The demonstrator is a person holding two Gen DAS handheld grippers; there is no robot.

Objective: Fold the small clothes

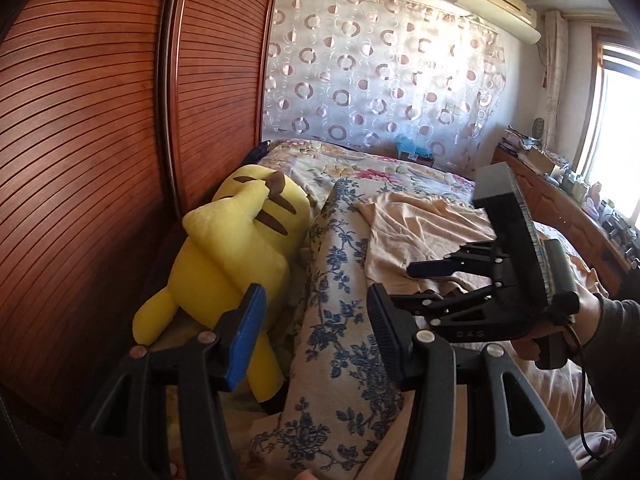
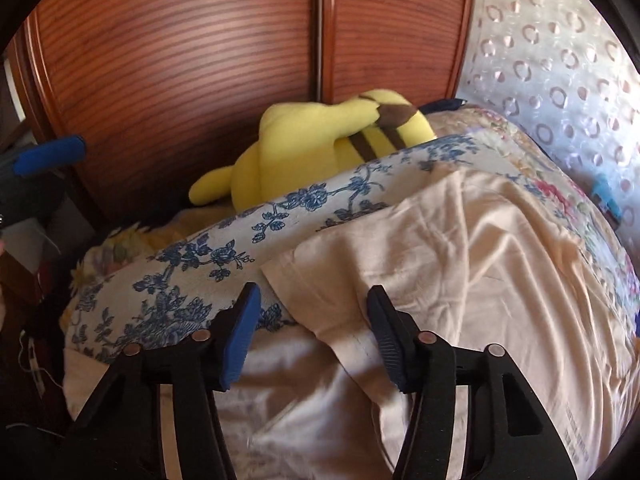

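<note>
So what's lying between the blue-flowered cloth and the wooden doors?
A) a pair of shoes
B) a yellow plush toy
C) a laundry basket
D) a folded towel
B: a yellow plush toy with brown stripes lies between the flowered cloth and the doors.

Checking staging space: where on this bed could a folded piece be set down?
Free: floral bedspread between peach garment and patterned curtain. Crowded: wardrobe side, filled by yellow plush and blue-flowered quilt roll.

Slatted wooden wardrobe [image 1: 120,120], circle-patterned curtain [image 1: 380,80], bright window [image 1: 616,128]
</note>
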